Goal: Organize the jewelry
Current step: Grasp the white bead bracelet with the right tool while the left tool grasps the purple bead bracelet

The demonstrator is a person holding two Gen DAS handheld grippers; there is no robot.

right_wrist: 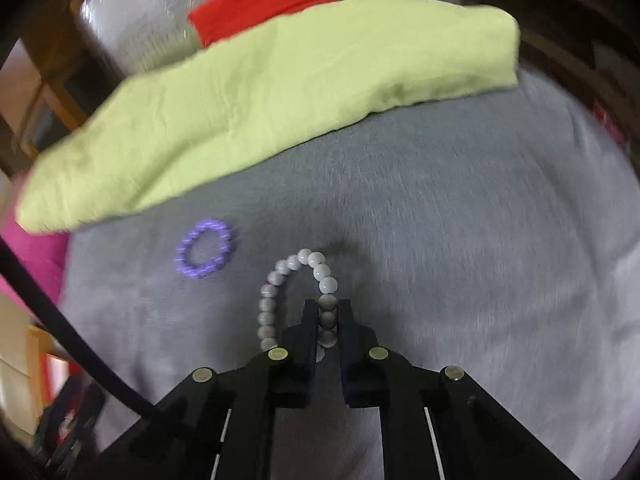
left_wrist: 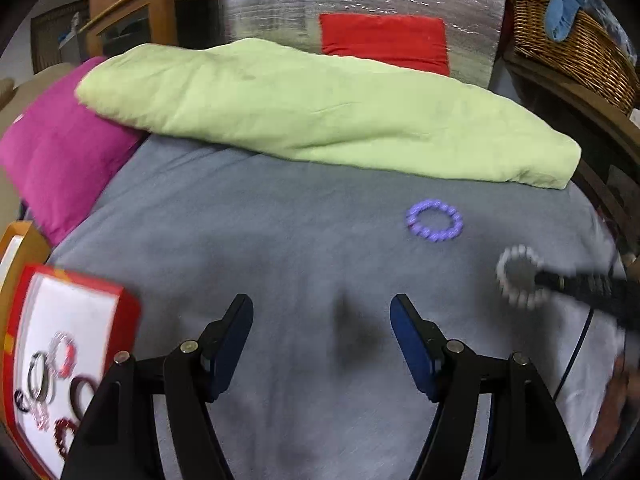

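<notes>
A white beaded bracelet [right_wrist: 276, 280] lies on the grey blanket [right_wrist: 460, 240], and my right gripper [right_wrist: 328, 314] is shut on its beads at one side. The left wrist view shows this same white bracelet [left_wrist: 520, 276] at the far right, with the right gripper [left_wrist: 548, 280] reaching in over it. A purple beaded bracelet [left_wrist: 435, 220] [right_wrist: 206, 253] rests loose on the blanket, apart from both grippers. My left gripper [left_wrist: 322, 322] hangs open over bare grey blanket [left_wrist: 280, 220], nothing between its fingers. A red-rimmed white tray [left_wrist: 132, 304] at the lower left holds several bracelets and rings.
A folded pale-green blanket [left_wrist: 320, 112] lies across the far side, with a magenta cushion [left_wrist: 52, 160] to its left. A wicker basket [left_wrist: 576, 48] stands on a wooden shelf at the back right. A silver padded bag with a red patch [left_wrist: 384, 40] stands behind.
</notes>
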